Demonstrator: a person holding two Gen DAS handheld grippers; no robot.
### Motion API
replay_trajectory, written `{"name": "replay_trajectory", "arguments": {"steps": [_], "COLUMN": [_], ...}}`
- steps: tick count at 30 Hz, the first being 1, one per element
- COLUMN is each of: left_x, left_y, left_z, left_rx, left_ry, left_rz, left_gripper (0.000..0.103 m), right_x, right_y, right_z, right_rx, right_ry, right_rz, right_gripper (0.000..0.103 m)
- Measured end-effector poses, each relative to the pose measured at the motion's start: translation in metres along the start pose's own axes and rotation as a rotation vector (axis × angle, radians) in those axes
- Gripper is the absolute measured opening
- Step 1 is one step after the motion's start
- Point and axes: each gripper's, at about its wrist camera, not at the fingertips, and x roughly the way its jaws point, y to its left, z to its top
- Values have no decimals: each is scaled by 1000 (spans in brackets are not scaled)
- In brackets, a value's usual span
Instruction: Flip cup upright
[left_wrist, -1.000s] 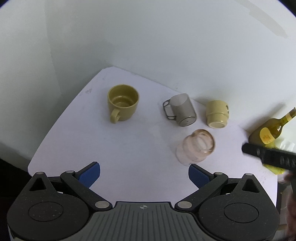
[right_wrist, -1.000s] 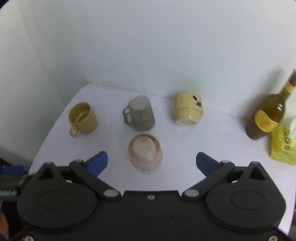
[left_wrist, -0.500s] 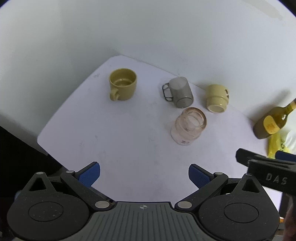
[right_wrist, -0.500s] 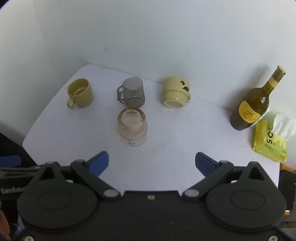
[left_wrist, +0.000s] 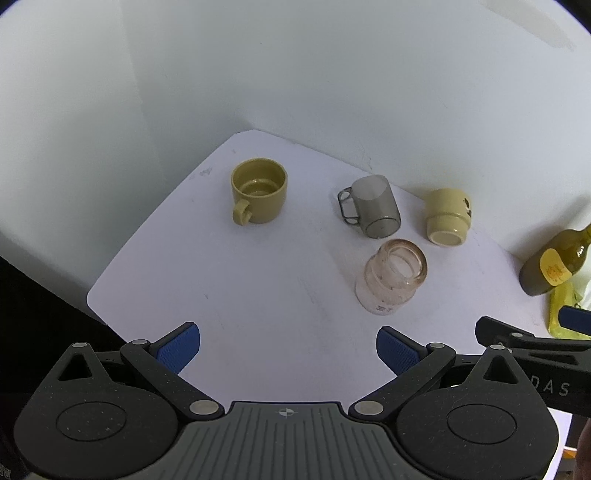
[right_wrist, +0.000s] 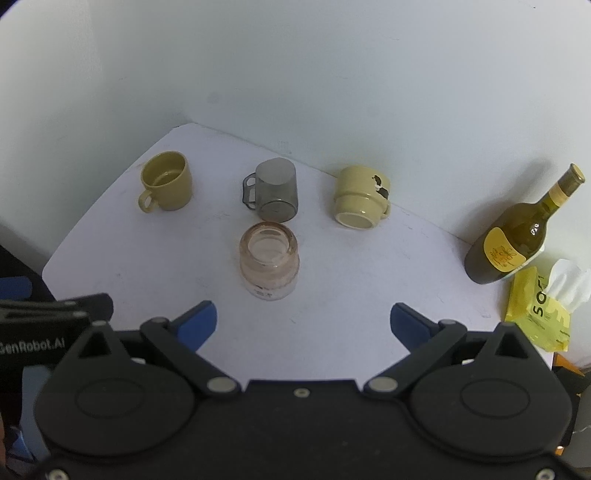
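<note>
Several cups stand on a white table (left_wrist: 258, 302). An olive mug (left_wrist: 258, 195) (right_wrist: 168, 186) stands upright at the left. A smoky grey cup (left_wrist: 373, 206) (right_wrist: 277, 195) with a wire handle and a cream mug (left_wrist: 447, 218) (right_wrist: 362, 201) stand upside down. A pinkish clear glass (left_wrist: 391, 277) (right_wrist: 269, 260) stands nearest, mouth up. My left gripper (left_wrist: 288, 345) and right gripper (right_wrist: 303, 321) are both open and empty, held above the table's front edge, well short of the cups.
A dark olive bottle (right_wrist: 517, 236) (left_wrist: 554, 266) with a yellow label stands at the right. A yellow tissue pack (right_wrist: 539, 306) lies beside it. White walls close the back and left. The table's left edge drops into darkness.
Both grippers have pulled back and up from the cups, so the table looks farther away. No cup has moved. Both stayed open.
</note>
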Motion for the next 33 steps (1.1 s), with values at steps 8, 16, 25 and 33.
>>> {"name": "replay_trajectory", "arguments": {"steps": [8, 16, 25, 33], "left_x": [2, 1, 0, -1], "left_y": [-4, 0, -3, -4], "left_z": [1, 4, 5, 7], "left_rx": [5, -9, 0, 4], "left_ry": [4, -2, -11, -13], "left_rz": [-3, 4, 4, 1], "left_gripper": [103, 103, 103, 103], "right_x": [6, 7, 6, 5], "right_y": [-5, -3, -7, -8], "right_z": [3, 5, 4, 4], "right_rx": [28, 19, 26, 25], "right_ry": [15, 11, 9, 3], "right_rz": [11, 20, 27, 23], "right_gripper": [101, 101, 101, 101]}}
